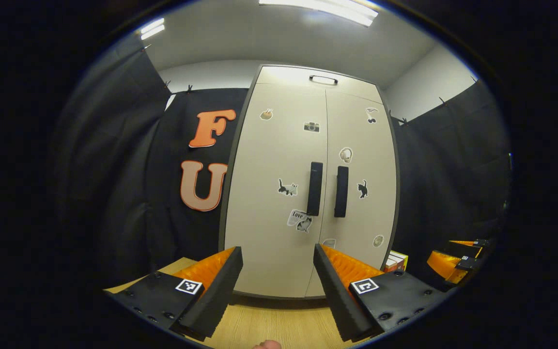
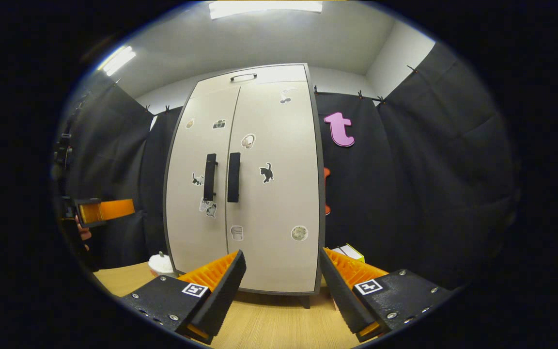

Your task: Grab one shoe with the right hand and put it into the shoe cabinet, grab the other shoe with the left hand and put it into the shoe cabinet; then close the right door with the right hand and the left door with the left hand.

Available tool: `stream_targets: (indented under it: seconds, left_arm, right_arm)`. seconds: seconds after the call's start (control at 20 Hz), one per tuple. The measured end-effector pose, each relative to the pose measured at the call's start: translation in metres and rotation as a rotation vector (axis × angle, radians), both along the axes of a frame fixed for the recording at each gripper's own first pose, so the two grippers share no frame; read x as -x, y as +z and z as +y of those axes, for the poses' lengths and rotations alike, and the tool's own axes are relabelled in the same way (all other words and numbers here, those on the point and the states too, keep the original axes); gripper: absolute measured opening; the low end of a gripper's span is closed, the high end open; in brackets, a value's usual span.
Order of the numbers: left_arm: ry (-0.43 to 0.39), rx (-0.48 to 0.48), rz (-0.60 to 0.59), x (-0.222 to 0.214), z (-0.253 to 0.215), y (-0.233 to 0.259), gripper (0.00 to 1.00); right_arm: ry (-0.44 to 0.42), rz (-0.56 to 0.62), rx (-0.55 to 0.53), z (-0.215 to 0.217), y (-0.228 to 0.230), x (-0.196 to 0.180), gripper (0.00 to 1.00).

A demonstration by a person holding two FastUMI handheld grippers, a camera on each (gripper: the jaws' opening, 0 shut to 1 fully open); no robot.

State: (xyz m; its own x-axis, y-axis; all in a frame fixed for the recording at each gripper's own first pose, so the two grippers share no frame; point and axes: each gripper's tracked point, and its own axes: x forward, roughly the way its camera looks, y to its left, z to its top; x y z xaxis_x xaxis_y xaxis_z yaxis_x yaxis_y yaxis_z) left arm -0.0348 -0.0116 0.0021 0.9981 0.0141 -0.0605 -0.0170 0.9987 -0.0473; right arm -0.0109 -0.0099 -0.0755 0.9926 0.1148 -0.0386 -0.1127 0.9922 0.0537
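The shoe cabinet [image 1: 303,184] stands upright on the wooden table, pale grey, with both doors flat against its front. Two black vertical handles [image 1: 327,189] sit side by side at the centre seam. In the left gripper view my left gripper [image 1: 276,291] is open in front of the cabinet's lower edge, nothing between its fingers. The right gripper [image 1: 458,261] shows at that view's right edge. In the right gripper view the cabinet [image 2: 255,184] stands ahead, and my right gripper [image 2: 281,291] is open and empty before its base. The left gripper [image 2: 102,211] hangs at the far left there.
The wooden table top [image 1: 269,325] runs under both grippers. A small box [image 1: 395,261] lies beside the cabinet's right foot, also seen as a box [image 2: 349,252] in the right gripper view. A white lidded cup [image 2: 161,264] sits left of the cabinet. Black cloth surrounds the booth.
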Motion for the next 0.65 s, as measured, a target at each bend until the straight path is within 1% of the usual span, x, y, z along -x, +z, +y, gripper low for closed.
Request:
stream_targets:
  seconds: [0.05, 0.1, 0.15, 0.2, 0.25, 0.3, 0.35, 0.45, 0.5, 0.65]
  left_arm:
    - [0.017, 0.005, 0.002, 0.008, 0.001, -0.006, 0.96]
    - [0.026, -0.001, 0.004, 0.013, 0.002, -0.011, 0.99]
    - [0.040, -0.016, 0.003, 0.017, 0.005, -0.014, 0.99]
    - [0.049, -0.032, 0.003, 0.018, 0.007, -0.016, 0.96]
    - [0.050, -0.039, 0.006, 0.019, 0.008, -0.016, 0.99]
    - [0.046, -0.039, 0.003, 0.019, 0.007, -0.015, 0.99]
    - [0.046, -0.040, -0.002, 0.017, 0.007, -0.013, 0.92]
    - [0.052, -0.050, -0.006, 0.014, 0.009, -0.012, 0.92]
    - [0.056, -0.053, -0.008, 0.011, 0.010, -0.011, 0.96]
    - [0.063, -0.057, -0.017, 0.008, 0.013, -0.007, 0.96]
  right_arm:
    - [-0.004, 0.000, 0.000, 0.001, 0.000, 0.003, 0.94]
    - [-0.007, -0.001, 0.001, 0.002, 0.000, 0.005, 0.94]
    - [-0.007, 0.001, 0.005, 0.002, -0.001, 0.007, 0.94]
    - [-0.007, 0.001, 0.011, 0.003, -0.001, 0.008, 0.94]
    - [-0.010, 0.000, 0.017, 0.003, 0.000, 0.009, 0.94]
    - [-0.013, -0.004, 0.026, 0.002, 0.001, 0.009, 0.94]
    - [-0.015, -0.006, 0.032, 0.001, 0.001, 0.009, 0.94]
    - [-0.013, -0.005, 0.025, 0.002, 0.003, 0.008, 0.94]
    - [-0.017, -0.006, 0.022, 0.001, 0.004, 0.008, 0.94]
    - [-0.031, -0.015, 0.018, -0.004, 0.009, 0.008, 0.94]
